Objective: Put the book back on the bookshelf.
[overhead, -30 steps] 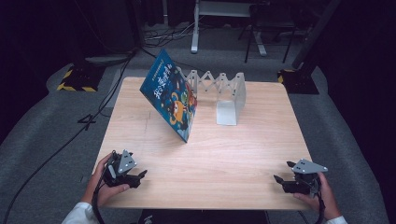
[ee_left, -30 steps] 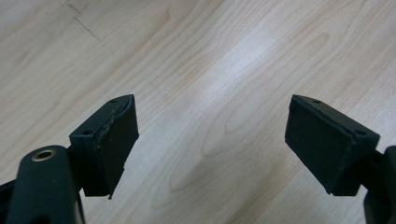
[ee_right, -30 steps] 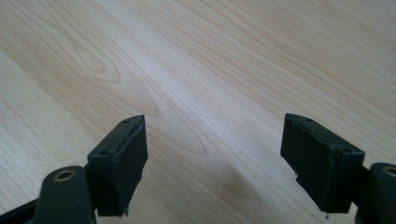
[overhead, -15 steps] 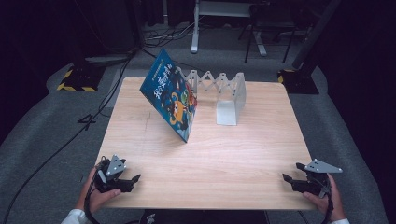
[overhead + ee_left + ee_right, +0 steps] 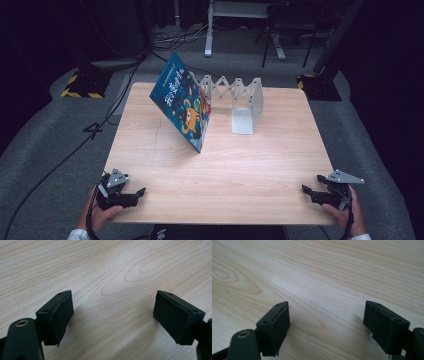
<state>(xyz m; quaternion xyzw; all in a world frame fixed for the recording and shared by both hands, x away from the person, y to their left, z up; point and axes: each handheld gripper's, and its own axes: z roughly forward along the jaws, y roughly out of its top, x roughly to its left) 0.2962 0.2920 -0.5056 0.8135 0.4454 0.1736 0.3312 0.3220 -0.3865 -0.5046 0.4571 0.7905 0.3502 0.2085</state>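
Bench point(image 5: 225, 165): wooden, carrying a blue picture book point(image 5: 182, 107) that leans tilted against a white folding bookend rack point(image 5: 240, 102) at the far middle. Left gripper point(image 5: 137, 194) and right gripper point(image 5: 306, 190) sit at the near corners, well apart from the book, fingers spread wide, holding nothing.

Dark room, grey floor point(image 5: 45, 150)
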